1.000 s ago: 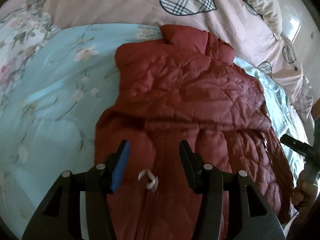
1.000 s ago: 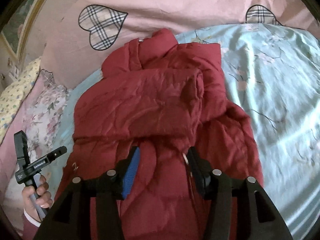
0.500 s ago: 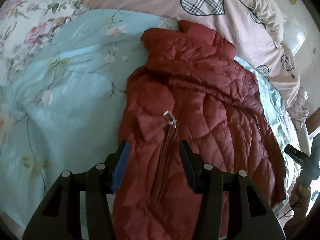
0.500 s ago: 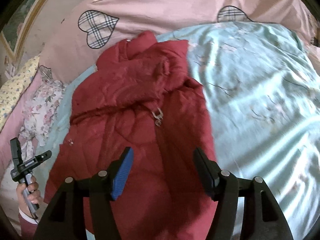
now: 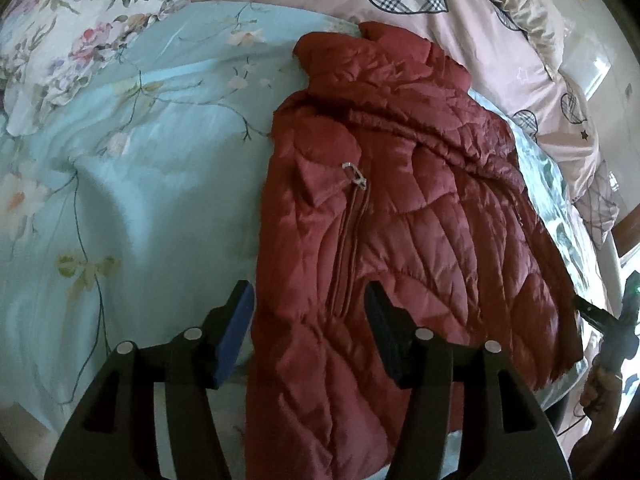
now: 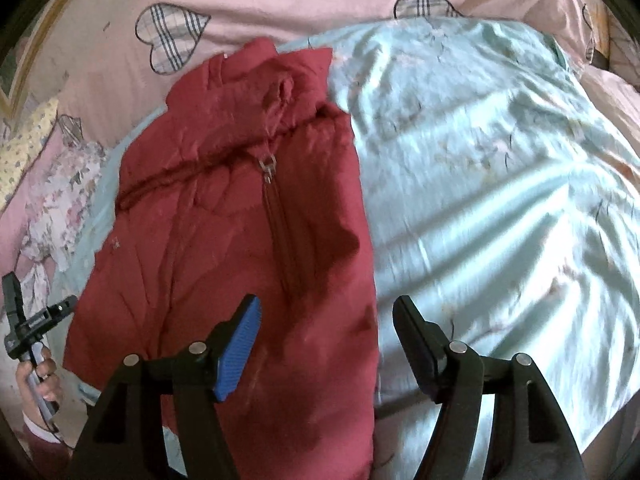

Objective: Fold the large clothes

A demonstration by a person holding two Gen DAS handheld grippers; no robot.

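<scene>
Dark red quilted jacket (image 5: 400, 216) lies zipped on pale blue floral quilt (image 5: 140, 160), collar toward 12 o'clock, zipper pull (image 5: 355, 176) near chest; left gripper (image 5: 310, 316) spread wide, grasping nothing, over hem's edge at 6 o'clock; right gripper (image 6: 326, 332) likewise released, straddling jacket's opposite edge; pink heart-print sheet (image 6: 280, 0) beyond collar.

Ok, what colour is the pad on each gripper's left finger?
Blue, ribbed; the opposite fingers look plain black. Clearest in the right wrist view on the right gripper; the left gripper matches.
</scene>
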